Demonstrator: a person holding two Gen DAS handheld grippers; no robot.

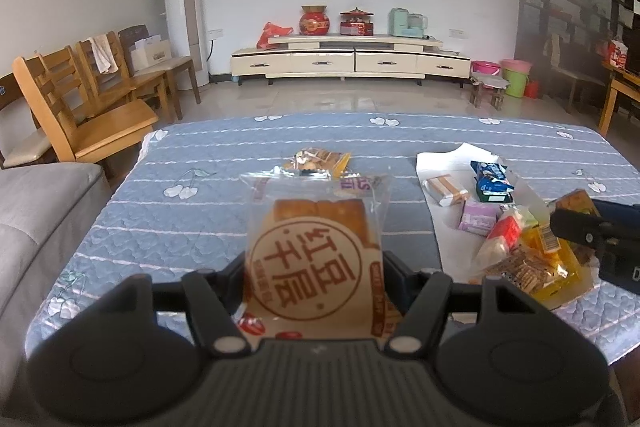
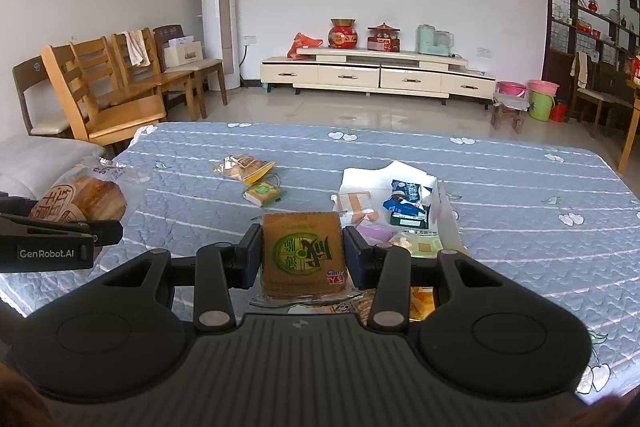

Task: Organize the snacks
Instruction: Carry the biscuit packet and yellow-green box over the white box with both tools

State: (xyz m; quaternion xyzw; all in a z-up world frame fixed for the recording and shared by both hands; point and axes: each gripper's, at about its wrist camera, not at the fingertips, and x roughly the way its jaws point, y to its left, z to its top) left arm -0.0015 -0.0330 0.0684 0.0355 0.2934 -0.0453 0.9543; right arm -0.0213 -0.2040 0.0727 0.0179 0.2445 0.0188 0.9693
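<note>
My left gripper (image 1: 316, 267) is shut on a clear-wrapped red bean pastry packet (image 1: 316, 247) with a round red stamp, held above the blue quilted table (image 1: 192, 219). It also shows at the left of the right wrist view (image 2: 80, 201). My right gripper (image 2: 302, 255) is shut on a square brown cracker packet (image 2: 303, 255) with a green round mark. It shows at the right edge of the left wrist view (image 1: 576, 215). A white paper sheet (image 2: 360, 179) holds several snack packets, among them blue ones (image 2: 406, 203).
A yellow-edged clear snack bag (image 2: 246, 167) and a small green-labelled packet (image 2: 264, 193) lie mid-table. Wooden chairs (image 2: 100, 95) stand left of the table, a grey sofa (image 1: 36, 219) at the near left. A low TV cabinet (image 2: 376, 71) lines the far wall.
</note>
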